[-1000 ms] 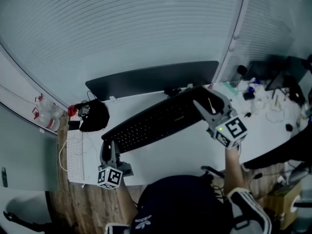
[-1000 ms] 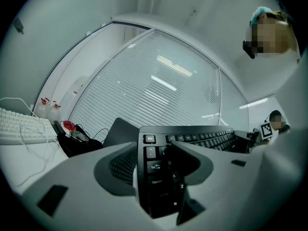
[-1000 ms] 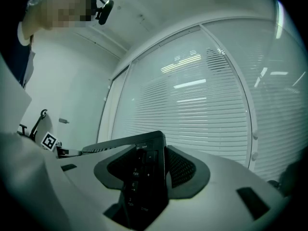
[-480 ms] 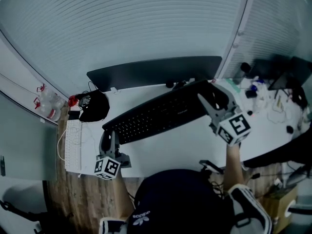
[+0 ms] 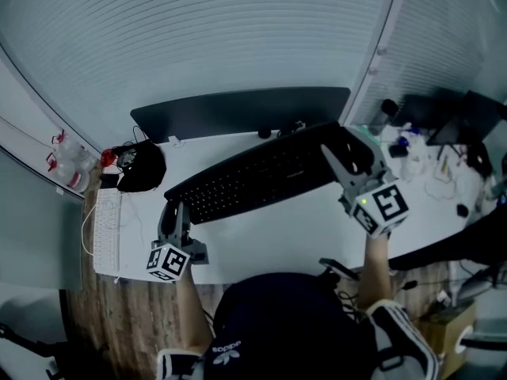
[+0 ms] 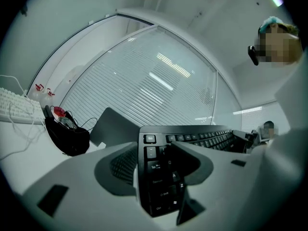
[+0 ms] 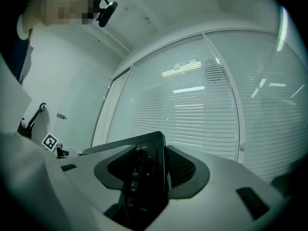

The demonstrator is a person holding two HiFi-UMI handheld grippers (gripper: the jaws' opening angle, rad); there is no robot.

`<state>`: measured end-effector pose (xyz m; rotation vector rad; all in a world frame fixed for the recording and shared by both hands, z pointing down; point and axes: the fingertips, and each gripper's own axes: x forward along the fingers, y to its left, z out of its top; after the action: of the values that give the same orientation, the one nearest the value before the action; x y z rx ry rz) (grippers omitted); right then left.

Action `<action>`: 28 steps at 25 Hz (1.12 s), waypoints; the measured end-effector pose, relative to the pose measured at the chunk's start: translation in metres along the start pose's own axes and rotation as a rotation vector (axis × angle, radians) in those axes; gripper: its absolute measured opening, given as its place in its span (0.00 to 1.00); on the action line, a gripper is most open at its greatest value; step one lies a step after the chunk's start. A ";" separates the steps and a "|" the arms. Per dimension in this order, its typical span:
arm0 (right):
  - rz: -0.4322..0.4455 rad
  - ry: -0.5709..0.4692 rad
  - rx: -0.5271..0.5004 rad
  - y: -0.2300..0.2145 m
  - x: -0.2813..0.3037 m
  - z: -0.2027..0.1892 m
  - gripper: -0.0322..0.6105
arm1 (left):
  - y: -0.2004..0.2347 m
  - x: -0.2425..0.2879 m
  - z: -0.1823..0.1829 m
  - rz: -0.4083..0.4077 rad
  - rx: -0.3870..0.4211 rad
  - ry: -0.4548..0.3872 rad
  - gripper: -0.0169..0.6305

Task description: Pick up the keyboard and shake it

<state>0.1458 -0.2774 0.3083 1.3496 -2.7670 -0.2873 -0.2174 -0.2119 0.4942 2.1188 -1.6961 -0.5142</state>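
In the head view the black keyboard [image 5: 253, 182] hangs slantwise above the white desk [image 5: 277, 240], its left end nearer you and its right end farther off, in front of the dark monitor [image 5: 238, 117]. It looks to be clear of the surface, so the shake is the step in hand. Your left gripper [image 5: 171, 212] bites the near-left end and your right gripper [image 5: 342, 163] the far-right end. Shake in short, even strokes with both hands moving together, so that neither end twists out. Stay well above the desk and away from the black bag [image 5: 141, 167] and the white keyboard [image 5: 104, 229] at the left. Your own head covers the near desk edge here, and the right jaws' contact sits behind the gripper body. In the left gripper view the fingers are clamped on the keyboard's short end [image 6: 156, 177], keys facing the camera. The bite looks deep enough, though I cannot tell how hard it presses. In the right gripper view the fingers close on the other end [image 7: 144, 174], seen almost edge-on. The rest of its length is hidden, the lower part is dark, and no view shows whether a cable trails from it.
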 end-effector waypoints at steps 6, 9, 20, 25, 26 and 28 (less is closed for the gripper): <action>-0.010 -0.021 -0.008 -0.006 0.001 0.002 0.35 | -0.001 0.009 -0.001 -0.015 -0.003 0.007 0.34; -0.003 -0.023 -0.012 -0.002 -0.006 0.009 0.35 | -0.006 0.007 0.007 -0.021 0.006 -0.012 0.34; 0.022 -0.050 -0.005 0.004 -0.012 0.007 0.34 | -0.009 -0.006 0.022 -0.012 0.033 -0.027 0.34; 0.016 -0.054 0.002 0.002 -0.007 0.010 0.34 | -0.010 -0.005 0.014 -0.003 0.013 -0.016 0.34; 0.015 -0.059 0.006 0.004 -0.010 0.010 0.34 | -0.011 -0.007 0.018 -0.005 0.020 -0.021 0.34; 0.011 -0.066 0.039 0.004 -0.013 0.004 0.34 | -0.012 -0.008 0.029 -0.006 0.059 -0.031 0.34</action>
<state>0.1508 -0.2643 0.3057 1.3578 -2.8475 -0.2839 -0.2240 -0.2032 0.4637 2.1689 -1.7427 -0.5073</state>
